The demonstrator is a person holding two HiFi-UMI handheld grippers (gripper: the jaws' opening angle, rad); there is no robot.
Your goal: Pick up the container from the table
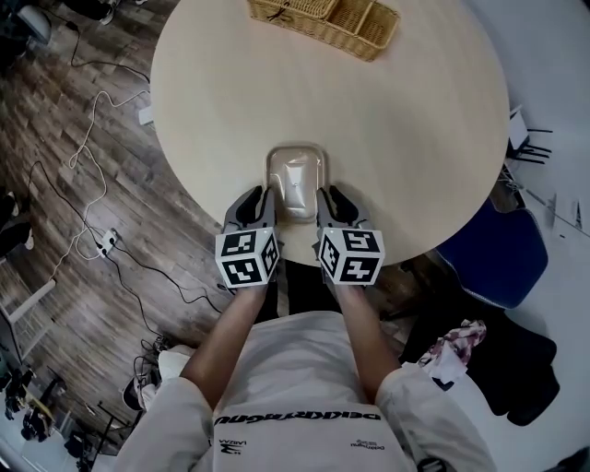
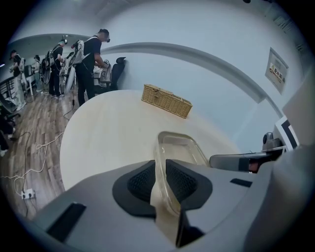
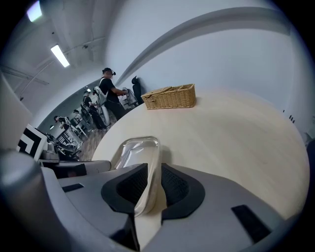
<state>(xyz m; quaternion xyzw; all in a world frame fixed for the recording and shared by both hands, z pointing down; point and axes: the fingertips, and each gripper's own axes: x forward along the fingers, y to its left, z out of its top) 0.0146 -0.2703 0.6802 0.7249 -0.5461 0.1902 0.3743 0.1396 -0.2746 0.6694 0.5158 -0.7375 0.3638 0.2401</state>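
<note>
At the near edge of the round pale-wood table (image 1: 396, 120), a clear rectangular plastic container (image 1: 296, 180) is being gripped from both long sides at once. The left claw (image 1: 259, 205) is being clamped over the container's left wall, with the thin rim being pinched between its two dark ribbed pads, as is being shown in the left gripper view. The right claw (image 1: 329, 205) is being clamped over the right wall in the same way, one pad inside the rim and one outside.

The grasp step is being judged as made, and the lift as the step now in hand. The container's base is being seen close to the table; whether it is resting there or is being raised just clear of it cannot be told.

For the next move, an even, level rise of both claws together is being called for. The walls are thin and springy, so a tilt or a pull apart is being judged likely to bend the rim or let one side slip.

Nothing solid is being seen inside the container. A pale patch is being shown at its middle in the head view, and it may be glare on the plastic or something flat on its floor.

At the far edge of the table, well apart from the container, a woven wicker basket (image 1: 324, 20) with divided compartments is being left untouched. Its compartments are being cut off by the picture's edge, and their contents cannot be made out.
</note>
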